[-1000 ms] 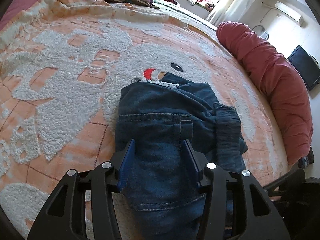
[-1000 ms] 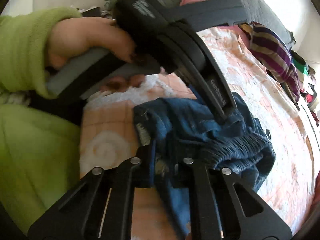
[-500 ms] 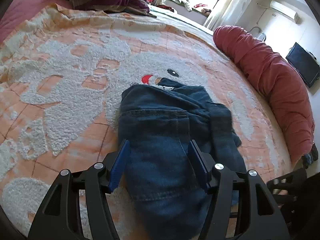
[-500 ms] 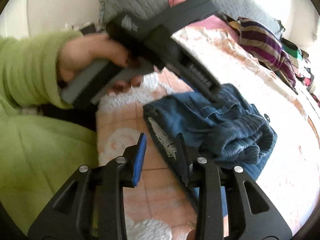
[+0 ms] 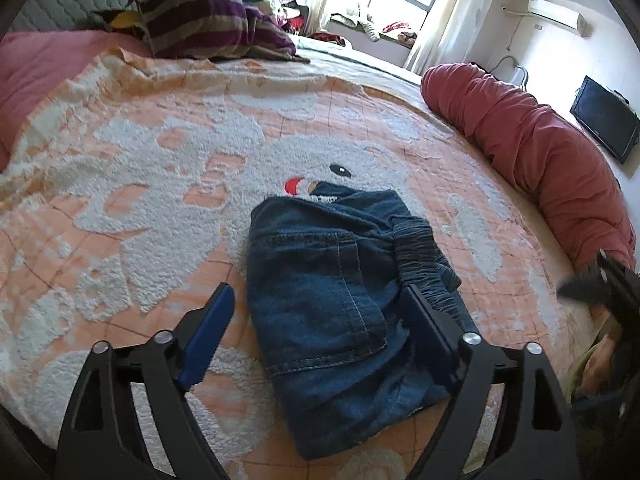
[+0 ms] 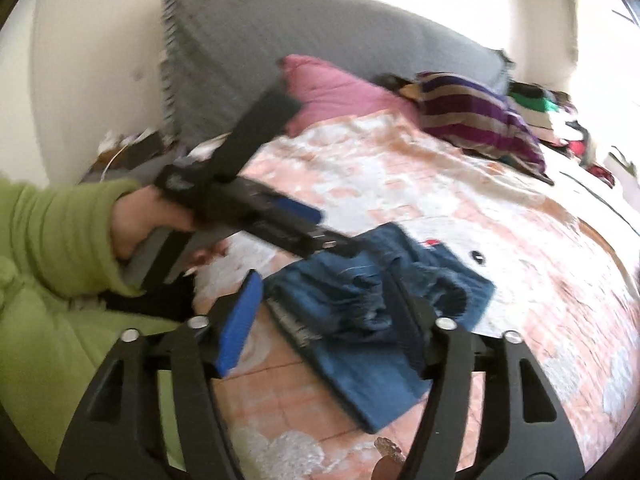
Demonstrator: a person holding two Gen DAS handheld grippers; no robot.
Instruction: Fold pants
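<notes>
The dark blue denim pants [image 5: 340, 304] lie folded into a compact bundle on the orange and white bedspread [image 5: 168, 168]. They also show in the right wrist view [image 6: 372, 312]. My left gripper [image 5: 318, 312] is open and empty, lifted above the near part of the bundle. My right gripper [image 6: 324, 312] is open and empty, held above the bundle's side. The left gripper also shows in the right wrist view [image 6: 320, 236], held in a hand with a green sleeve. The right gripper's edge appears blurred at the right of the left wrist view [image 5: 600, 280].
A red rolled duvet [image 5: 540, 160] lies along the bed's right edge. A striped purple pillow [image 5: 208, 28] and a pink cushion [image 6: 336, 88] sit at the head, against a grey headboard [image 6: 280, 48]. The person's green-clad body [image 6: 48, 340] is beside the bed.
The right gripper has let go of the pants' edge and opened. Both grippers have pulled back and up from the bundle, and the left jaws have spread wider.
</notes>
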